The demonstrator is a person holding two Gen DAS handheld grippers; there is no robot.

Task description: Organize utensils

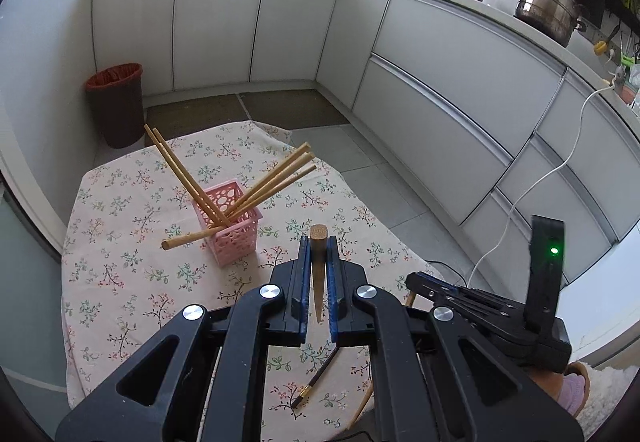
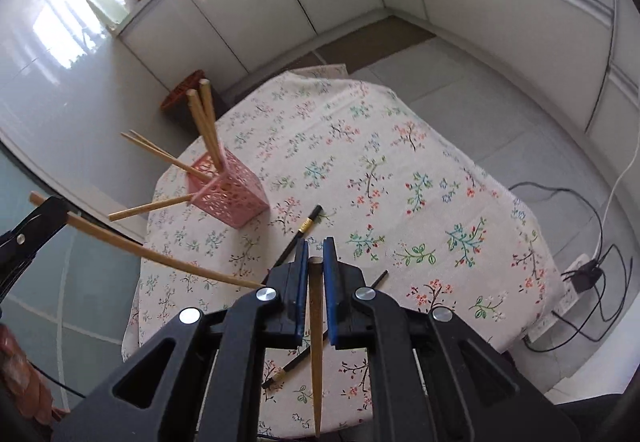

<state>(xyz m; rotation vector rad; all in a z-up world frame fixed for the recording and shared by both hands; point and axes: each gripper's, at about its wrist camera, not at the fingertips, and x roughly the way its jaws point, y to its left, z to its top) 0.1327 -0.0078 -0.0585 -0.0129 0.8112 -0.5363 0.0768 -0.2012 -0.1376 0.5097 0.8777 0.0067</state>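
Each claw – left claw point(image 1: 319, 242), right claw point(image 2: 316, 248) – grips one wooden chopstick point(image 1: 319, 262) lengthwise, blunt end forward, ready for dropping into the pink holder point(image 1: 230, 230).

Left wrist view: camera sits behind the left gripper point(image 1: 319, 242), looking forward and steeply down along its fingers over the floral tablecloth point(image 1: 120, 242), toward the corner cabinets point(image 1: 216, 26) and counter. The pink basket point(image 1: 232, 226) lies near, left of centre. The right gripper point(image 1: 480, 306) appears at lower right.

Right wrist view: camera behind the right gripper point(image 2: 316, 246), higher and more nearly overhead, facing the same corner. The left gripper point(image 2: 36, 222) enters at the left edge.

Shared: tablecloth point(image 2: 400, 162), pink basket point(image 2: 236, 198), black chopsticks point(image 2: 300, 238) point(image 1: 316, 382), brown bin point(image 1: 116, 102) point(image 2: 182, 94).
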